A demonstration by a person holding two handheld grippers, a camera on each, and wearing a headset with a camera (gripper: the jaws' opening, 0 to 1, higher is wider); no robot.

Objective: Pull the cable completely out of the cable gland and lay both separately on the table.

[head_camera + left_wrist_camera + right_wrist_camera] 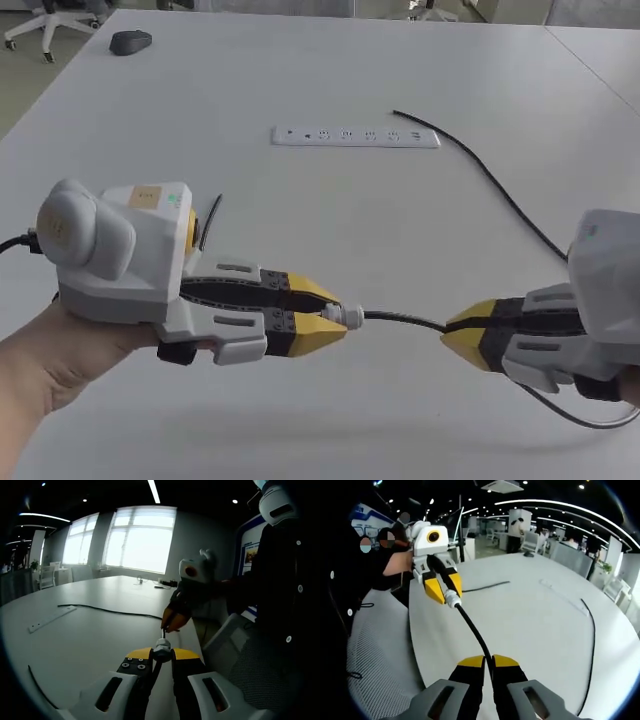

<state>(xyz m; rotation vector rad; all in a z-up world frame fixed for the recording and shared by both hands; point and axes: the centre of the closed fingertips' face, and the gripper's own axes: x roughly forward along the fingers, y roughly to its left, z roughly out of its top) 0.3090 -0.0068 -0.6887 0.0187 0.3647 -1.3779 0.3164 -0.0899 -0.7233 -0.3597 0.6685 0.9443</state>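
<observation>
Here, the left tool [338, 317] was closed tight on the white cable gland [351, 317] and the right tool [447, 333] was closed on the black cable [402, 319], which ran straight between them into the gland, both held above the white surface [350, 220].

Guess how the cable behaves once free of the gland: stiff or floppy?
Probably fairly flexible: the cable trails in a loose curve behind the right gripper. The span to the gland looks straight, likely only from tension. Thin, so probably light.
</observation>
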